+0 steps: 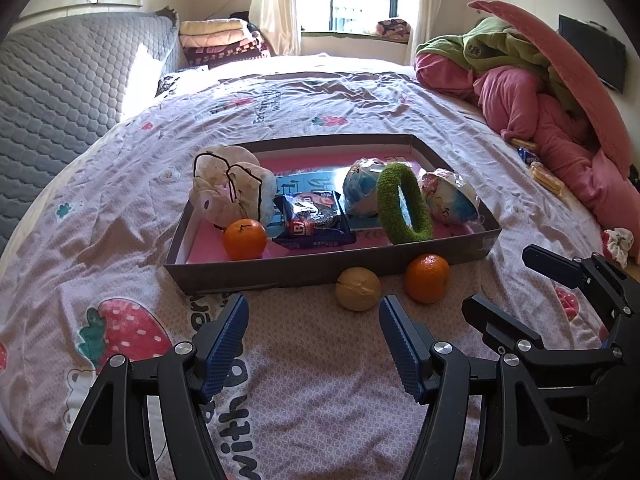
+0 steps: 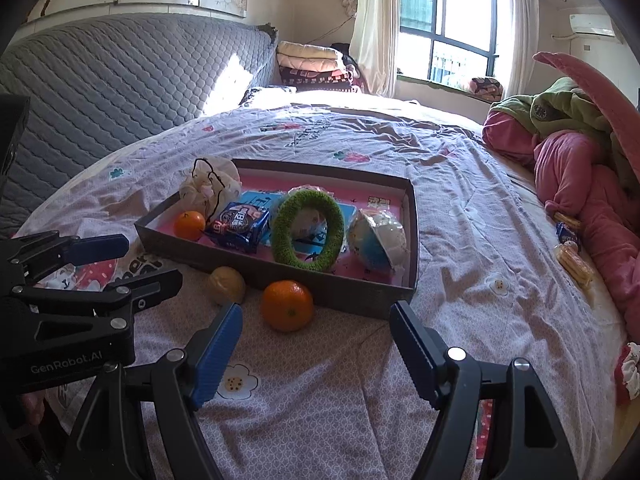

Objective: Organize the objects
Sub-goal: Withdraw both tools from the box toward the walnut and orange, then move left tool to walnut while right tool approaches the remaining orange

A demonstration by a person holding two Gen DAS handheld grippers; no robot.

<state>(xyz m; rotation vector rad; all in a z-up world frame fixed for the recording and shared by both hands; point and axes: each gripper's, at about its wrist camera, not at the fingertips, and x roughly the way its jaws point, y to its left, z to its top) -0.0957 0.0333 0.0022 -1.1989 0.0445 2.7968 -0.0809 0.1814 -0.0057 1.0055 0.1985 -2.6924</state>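
A grey shallow box (image 1: 280, 270) (image 2: 360, 290) with a pink floor lies on the bedspread. It holds an orange (image 1: 245, 239) (image 2: 189, 225), a blue cookie packet (image 1: 314, 220) (image 2: 240, 226), a green fuzzy ring (image 1: 404, 204) (image 2: 308, 234), two wrapped balls (image 1: 360, 190) (image 2: 378, 238) and a white drawstring pouch (image 1: 232, 190) (image 2: 208, 182). On the sheet in front of the box sit a second orange (image 1: 426, 278) (image 2: 287, 305) and a tan walnut-like ball (image 1: 358, 289) (image 2: 226, 285). My left gripper (image 1: 312, 312) (image 2: 132, 260) hangs open just short of the tan ball, nothing between its fingers. My right gripper (image 2: 316, 318) (image 1: 504, 288) is open too, near the loose orange.
A pile of pink and green bedding (image 1: 540, 92) (image 2: 580, 160) lies at the right. Snack packets (image 2: 572, 248) and a scrunchie (image 1: 618, 242) lie near the bed's right edge. A grey quilted headboard (image 1: 60, 92) rises on the left, folded blankets (image 1: 220, 40) behind.
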